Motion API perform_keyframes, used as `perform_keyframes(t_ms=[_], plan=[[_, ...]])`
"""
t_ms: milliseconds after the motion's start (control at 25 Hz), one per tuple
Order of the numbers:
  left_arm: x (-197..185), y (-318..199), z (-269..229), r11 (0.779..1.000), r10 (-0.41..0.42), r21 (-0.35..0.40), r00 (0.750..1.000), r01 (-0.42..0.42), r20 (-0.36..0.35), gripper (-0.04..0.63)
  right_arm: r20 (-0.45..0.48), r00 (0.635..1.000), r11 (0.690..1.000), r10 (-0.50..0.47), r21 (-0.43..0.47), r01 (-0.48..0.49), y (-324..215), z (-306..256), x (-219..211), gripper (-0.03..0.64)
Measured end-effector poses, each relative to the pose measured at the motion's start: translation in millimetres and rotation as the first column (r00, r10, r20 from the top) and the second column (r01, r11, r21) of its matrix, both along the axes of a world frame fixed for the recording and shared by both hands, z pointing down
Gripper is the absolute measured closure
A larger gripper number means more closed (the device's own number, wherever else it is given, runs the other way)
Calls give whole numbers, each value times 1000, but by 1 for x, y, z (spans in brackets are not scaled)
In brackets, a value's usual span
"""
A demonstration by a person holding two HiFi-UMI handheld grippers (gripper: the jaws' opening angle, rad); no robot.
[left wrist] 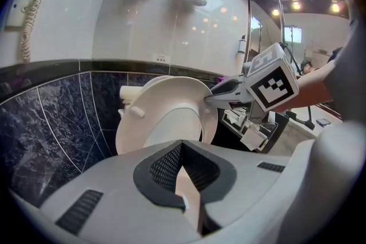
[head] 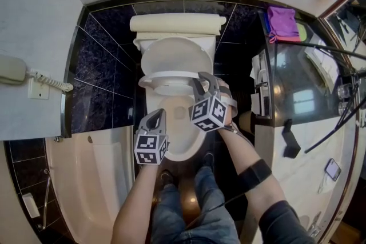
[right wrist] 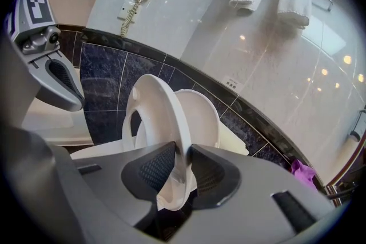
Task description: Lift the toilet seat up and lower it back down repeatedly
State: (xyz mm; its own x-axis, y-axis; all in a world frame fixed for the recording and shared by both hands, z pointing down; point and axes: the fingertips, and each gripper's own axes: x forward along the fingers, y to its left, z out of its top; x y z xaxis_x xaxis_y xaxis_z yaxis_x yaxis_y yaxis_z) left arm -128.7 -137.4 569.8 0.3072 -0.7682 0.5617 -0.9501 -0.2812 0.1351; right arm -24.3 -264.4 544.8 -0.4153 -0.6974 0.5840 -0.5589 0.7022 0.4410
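Right gripper [head: 206,80] pinches the toilet seat [head: 154,77] on the ring's rim at 3 o'clock, a pad on each face. The seat stands raised, near upright and just short of the lid [head: 171,57], which leans on the tank at 12. The hinge line runs 9 to 3, so I judge any swing goes 12 to 6, toward the person. Left gripper [head: 155,118] has its jaws pressed together on nothing. It sits at 7 o'clock from the right one, by the bowl [head: 177,128], clear of the seat. The right hand is nearer.
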Motion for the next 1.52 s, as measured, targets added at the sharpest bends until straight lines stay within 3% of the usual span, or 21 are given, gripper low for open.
perform_keyframes(t_ms=[400, 720, 1240, 1360, 1520], plan=[[7, 46, 21, 999, 11, -38, 999, -13, -39, 600, -50, 998, 1000, -22, -8, 22, 112, 24, 6, 511], [15, 110, 59, 994, 62, -93, 997, -65, -37, 600, -175, 983, 998, -59, -49, 51, 211, 79, 14, 505], [18, 168, 115, 984, 119, -128, 992, -123, -39, 600, -301, 945, 991, -131, -59, 119, 273, 125, 20, 497], [14, 176, 131, 982, 113, -146, 993, -117, -40, 600, -301, 945, 991, -131, -65, 117, 294, 130, 27, 538], [16, 192, 154, 977, 119, -171, 992, -125, -47, 600, -269, 960, 994, -71, -103, 45, 321, 151, 48, 598]])
